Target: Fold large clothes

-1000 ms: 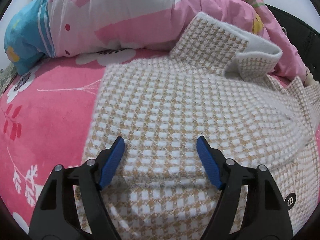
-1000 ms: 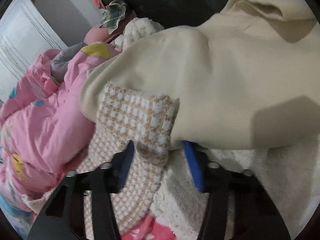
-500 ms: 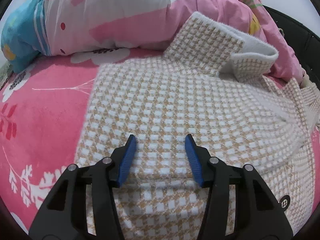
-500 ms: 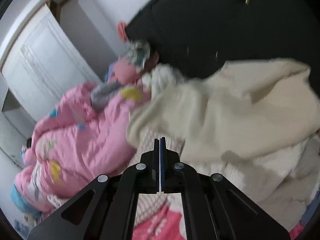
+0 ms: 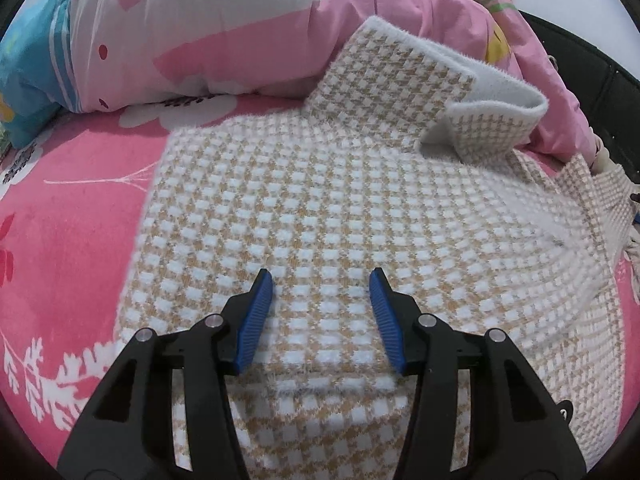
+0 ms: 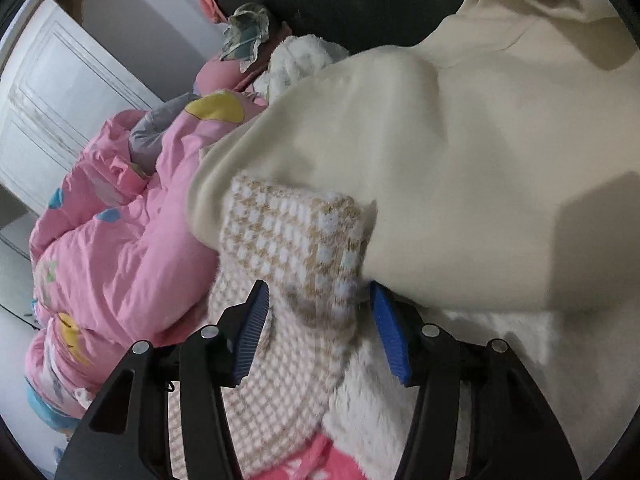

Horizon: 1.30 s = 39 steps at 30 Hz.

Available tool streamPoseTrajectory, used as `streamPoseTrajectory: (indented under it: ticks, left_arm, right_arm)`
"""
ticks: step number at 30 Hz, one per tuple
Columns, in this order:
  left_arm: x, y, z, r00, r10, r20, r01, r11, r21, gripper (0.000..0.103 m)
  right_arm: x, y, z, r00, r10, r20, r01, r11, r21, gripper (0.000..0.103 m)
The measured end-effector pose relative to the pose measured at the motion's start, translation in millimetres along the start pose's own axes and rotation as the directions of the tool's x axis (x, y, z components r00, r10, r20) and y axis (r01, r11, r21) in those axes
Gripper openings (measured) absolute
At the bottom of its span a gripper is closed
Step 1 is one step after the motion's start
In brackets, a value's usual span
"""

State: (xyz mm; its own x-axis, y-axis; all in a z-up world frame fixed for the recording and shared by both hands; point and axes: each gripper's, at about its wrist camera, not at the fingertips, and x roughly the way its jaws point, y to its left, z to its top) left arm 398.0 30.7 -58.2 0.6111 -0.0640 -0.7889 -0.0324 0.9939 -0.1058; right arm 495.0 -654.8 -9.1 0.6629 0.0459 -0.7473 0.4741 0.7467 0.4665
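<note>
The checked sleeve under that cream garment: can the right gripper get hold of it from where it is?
Probably yes. The right gripper has just been opening, and the sleeve end already lies between its jaws. The cream garment covers only the part farther up.

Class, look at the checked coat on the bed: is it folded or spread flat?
Partly folded: the checked coat has one layer's edge lying across another near the tongs.

Black plastic gripper frames, silver screws, 2 ribbed blue fingers [image 5: 256, 320] each.
</note>
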Motion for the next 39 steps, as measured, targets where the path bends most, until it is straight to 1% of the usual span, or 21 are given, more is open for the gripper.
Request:
streamPoseTrajectory:
  ticks: [1,3,5,8,11,12,13,15,16,19,21,25,26,28,29,30,32,36,37,38,39]
  left_arm:
    - [-0.1,0.0,0.2,1.000,0.000,-0.001,0.000,1.000,0.000,0.048]
    - [-0.5,-0.3,-0.4,1.000,0.002,0.001,-0.002,1.000,0.000,0.048]
    - [-0.7,-0.5,-1.2,1.000,0.005,0.005,-0.005,1.000,0.000,0.048]
    - [-0.8,-0.2,-1.2,1.000,0.003,0.003,-0.003,1.000,0.001,0.048]
    - [-1.4,0.2,-1.0,1.000,0.006,0.001,-0.006,1.000,0.004,0.049]
    - [-1.2,0.0,-1.4,1.000,0.008,0.001,-0.008,1.000,0.005,0.049]
    - [-0.4,-0.1,-1.6,1.000,0.010,0.001,-0.010,1.000,0.006,0.049]
    - [-0.2,-0.1,-1.3,1.000,0.012,0.002,-0.012,1.000,0.006,0.049]
    - [-0.5,0.0,-0.8,1.000,0.014,0.002,-0.014,1.000,0.005,0.049]
    - [0.1,0.6,0.4,1.000,0.011,-0.002,-0.011,1.000,0.005,0.049]
    - [-0.8,0.3,1.0,1.000,0.004,-0.007,-0.004,1.000,0.003,0.049]
    - [-18.2,12.3,6.6,0.999,-0.048,-0.010,0.047,0.997,-0.055,0.049]
    - [-26.8,17.5,7.0,0.998,-0.059,0.003,0.059,0.996,-0.070,0.049]
    - [-45.1,27.7,5.4,0.998,-0.067,0.023,0.068,0.994,-0.089,0.047]
    - [-53.1,32.7,3.5,0.996,-0.081,0.022,0.082,0.994,-0.073,0.047]
    - [-63.2,38.9,-0.2,0.996,-0.090,0.026,0.092,0.993,-0.080,0.047]
    - [-77.9,48.1,-6.0,0.995,-0.098,0.030,0.100,0.991,-0.087,0.047]
    - [-106.9,73.3,-26.4,0.993,-0.115,0.031,0.117,0.987,-0.108,0.047]
    - [-114.0,79.6,-30.1,0.993,-0.113,0.032,0.116,0.987,-0.113,0.047]
    - [-119.9,86.0,-33.0,0.993,-0.111,0.032,0.114,0.986,-0.119,0.047]
    - [-124.3,93.2,-37.1,0.993,-0.111,0.028,0.114,0.986,-0.125,0.046]
  right_arm:
    - [2.8,0.1,-1.1,1.000,-0.022,-0.003,0.022,1.000,-0.005,0.041]
    - [0.2,1.6,-2.7,1.000,-0.031,-0.004,0.031,0.999,-0.010,0.024]
    - [-14.4,6.7,-7.7,1.000,-0.012,0.002,0.012,1.000,-0.019,0.020]
    - [-51.5,23.1,-16.8,1.000,0.008,0.028,-0.006,0.997,-0.072,0.019]
    - [-102.6,39.4,-17.5,0.991,0.055,0.120,-0.040,0.992,-0.121,0.018]
    - [-124.2,43.2,-16.5,0.981,0.054,0.184,-0.028,0.989,-0.144,0.017]
    - [-131.7,42.8,-13.4,0.978,0.041,0.206,-0.009,0.988,-0.154,0.017]
    - [-130.2,30.5,-5.6,0.985,-0.007,0.172,0.027,0.993,-0.111,0.016]
    - [-128.7,26.8,-4.5,0.987,-0.010,0.158,0.025,0.996,-0.091,0.016]
    - [-139.3,29.2,-4.9,0.986,0.044,0.163,-0.034,0.998,-0.061,0.016]
    - [-152.6,47.7,-8.8,0.982,0.070,0.178,-0.053,0.994,-0.100,0.016]
    - [-193.2,122.7,-32.0,0.967,0.162,0.197,-0.106,0.958,-0.268,0.016]
    - [-203.4,143.5,-41.3,0.962,0.196,0.192,-0.129,0.940,-0.315,0.016]
    - [-222.8,198.9,-67.5,0.948,0.270,0.170,-0.174,0.884,-0.434,0.016]
    - [-229.7,225.0,-81.0,0.940,0.304,0.158,-0.194,0.853,-0.485,0.016]
    - [-233.5,242.0,-91.6,0.933,0.329,0.147,-0.212,0.830,-0.516,0.016]
    - [-239.6,299.3,-131.2,0.907,0.414,0.075,-0.288,0.742,-0.605,0.016]
    - [-219.8,384.4,-211.1,0.878,0.474,-0.071,-0.382,0.603,-0.700,0.016]
    - [-202.8,409.1,-245.7,0.872,0.472,-0.128,-0.408,0.557,-0.724,0.016]
    - [-189.8,421.5,-267.3,0.870,0.464,-0.167,-0.425,0.533,-0.732,0.018]
    - [-164.4,437.5,-302.7,0.871,0.436,-0.228,-0.446,0.506,-0.738,0.019]
